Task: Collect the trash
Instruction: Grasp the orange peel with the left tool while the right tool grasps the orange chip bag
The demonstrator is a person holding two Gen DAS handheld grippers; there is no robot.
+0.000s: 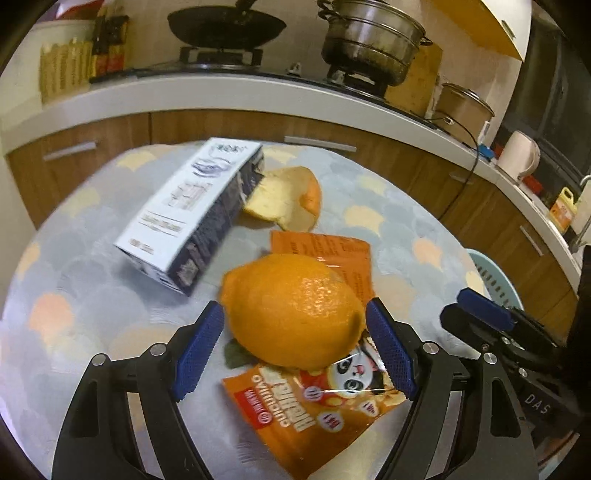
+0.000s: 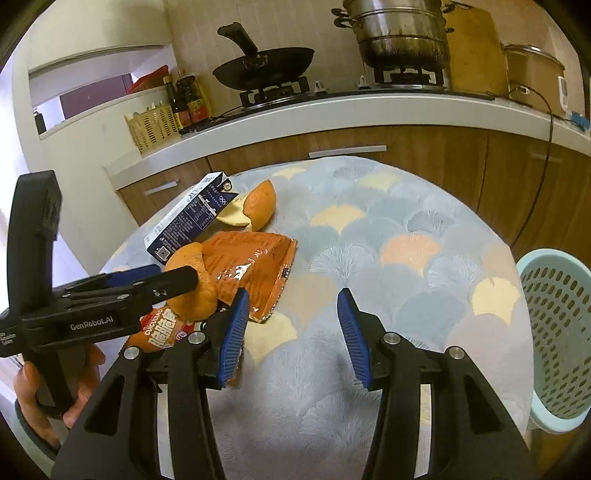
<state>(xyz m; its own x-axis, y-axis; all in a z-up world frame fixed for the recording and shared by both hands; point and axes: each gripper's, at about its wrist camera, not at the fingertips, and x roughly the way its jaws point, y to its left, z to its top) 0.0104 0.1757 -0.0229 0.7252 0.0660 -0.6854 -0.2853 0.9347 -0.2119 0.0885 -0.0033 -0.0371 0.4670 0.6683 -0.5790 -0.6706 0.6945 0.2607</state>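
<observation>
A large domed orange peel (image 1: 295,310) rests on an orange panda snack bag (image 1: 325,417) on the round table. My left gripper (image 1: 295,328) is open and straddles the peel, its blue pads (image 1: 199,354) close beside it on both sides. A second orange bag (image 2: 251,266), a white and blue carton (image 2: 192,218) and a smaller peel (image 2: 258,206) lie behind. In the right wrist view the left gripper (image 2: 162,278) reaches across the large peel (image 2: 188,295). My right gripper (image 2: 291,328) hovers open over bare cloth, with its left pad near the bag's edge.
A pale blue perforated basket (image 2: 561,332) stands beside the table at the right. The tablecloth (image 2: 406,240) has a scallop pattern. Behind runs a kitchen counter (image 2: 332,107) with a wok (image 2: 262,66) and a steel pot (image 2: 402,33). A hand (image 2: 29,380) holds the left gripper.
</observation>
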